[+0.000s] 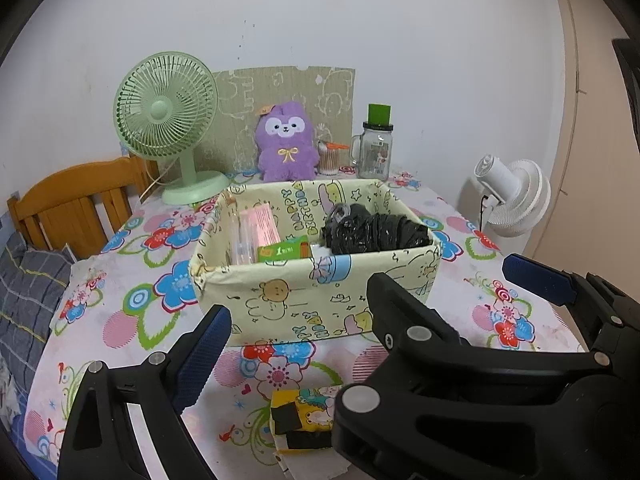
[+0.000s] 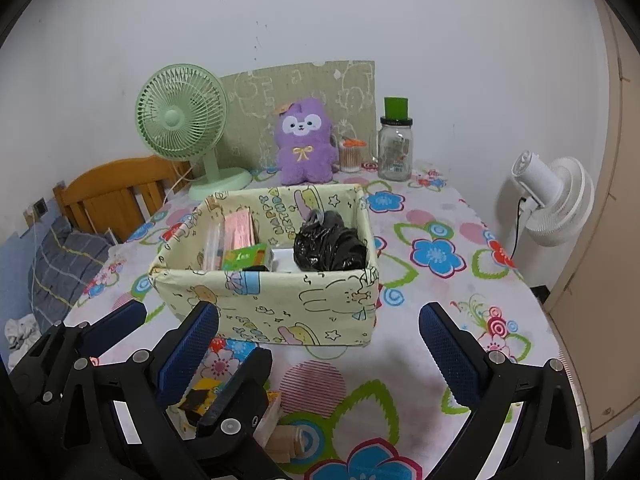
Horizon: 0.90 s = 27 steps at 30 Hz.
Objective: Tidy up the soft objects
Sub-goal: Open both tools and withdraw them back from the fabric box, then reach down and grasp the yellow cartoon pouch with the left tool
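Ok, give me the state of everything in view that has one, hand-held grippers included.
left hand-held gripper: open, holding nothing
right hand-held gripper: open, holding nothing
fabric box: open-topped, upright, partly filled
black plastic bag: crumpled, inside the box on its right side
pink packet: standing inside the box, left side
purple plush: upright behind the box, outside it
glass jar: lid on
green fan: upright

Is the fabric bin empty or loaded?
Loaded: fabric bin holds a black bag, pink pack and green box.
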Available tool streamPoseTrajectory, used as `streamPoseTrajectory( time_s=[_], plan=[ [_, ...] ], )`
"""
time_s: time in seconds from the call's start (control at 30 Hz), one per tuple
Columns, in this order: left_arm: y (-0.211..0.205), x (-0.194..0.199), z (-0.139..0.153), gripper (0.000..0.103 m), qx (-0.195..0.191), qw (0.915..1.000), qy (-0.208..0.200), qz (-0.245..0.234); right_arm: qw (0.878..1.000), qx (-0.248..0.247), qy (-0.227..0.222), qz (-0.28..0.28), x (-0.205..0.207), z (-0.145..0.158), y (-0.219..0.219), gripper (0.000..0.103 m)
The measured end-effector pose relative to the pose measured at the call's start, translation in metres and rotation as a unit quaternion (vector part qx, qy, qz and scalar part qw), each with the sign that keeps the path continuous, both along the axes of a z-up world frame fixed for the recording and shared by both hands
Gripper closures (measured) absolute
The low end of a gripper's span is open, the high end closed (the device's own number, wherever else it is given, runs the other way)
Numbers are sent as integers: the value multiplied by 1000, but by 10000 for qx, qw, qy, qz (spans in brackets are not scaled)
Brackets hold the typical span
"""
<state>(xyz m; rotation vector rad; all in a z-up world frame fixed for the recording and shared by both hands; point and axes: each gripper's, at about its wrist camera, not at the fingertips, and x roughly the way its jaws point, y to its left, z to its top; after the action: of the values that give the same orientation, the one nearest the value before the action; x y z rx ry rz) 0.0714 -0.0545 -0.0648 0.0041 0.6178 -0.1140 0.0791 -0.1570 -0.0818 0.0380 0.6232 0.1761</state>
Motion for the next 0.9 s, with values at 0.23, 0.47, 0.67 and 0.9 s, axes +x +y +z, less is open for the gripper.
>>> streamPoseTrajectory(
  time_s=[0.23, 0.47, 0.67, 0.9],
  plan=[
    [-3, 5, -14, 8, -39, 9997, 228, -15, 9999, -109, 104, 34, 5, -13, 0, 1],
    [-4, 11, -28, 8, -91, 9989, 460, -14, 9997, -109, 237, 37, 13, -26, -1, 1],
    [-8, 19, -44, 8, -48, 9972, 742, -7, 9989, -25, 466, -50, 22, -43, -6, 1],
    [-9, 28, -55, 8, -59, 9956, 935, 62, 9978, -40, 644, -117, 31, -56, -11, 1]
  ],
)
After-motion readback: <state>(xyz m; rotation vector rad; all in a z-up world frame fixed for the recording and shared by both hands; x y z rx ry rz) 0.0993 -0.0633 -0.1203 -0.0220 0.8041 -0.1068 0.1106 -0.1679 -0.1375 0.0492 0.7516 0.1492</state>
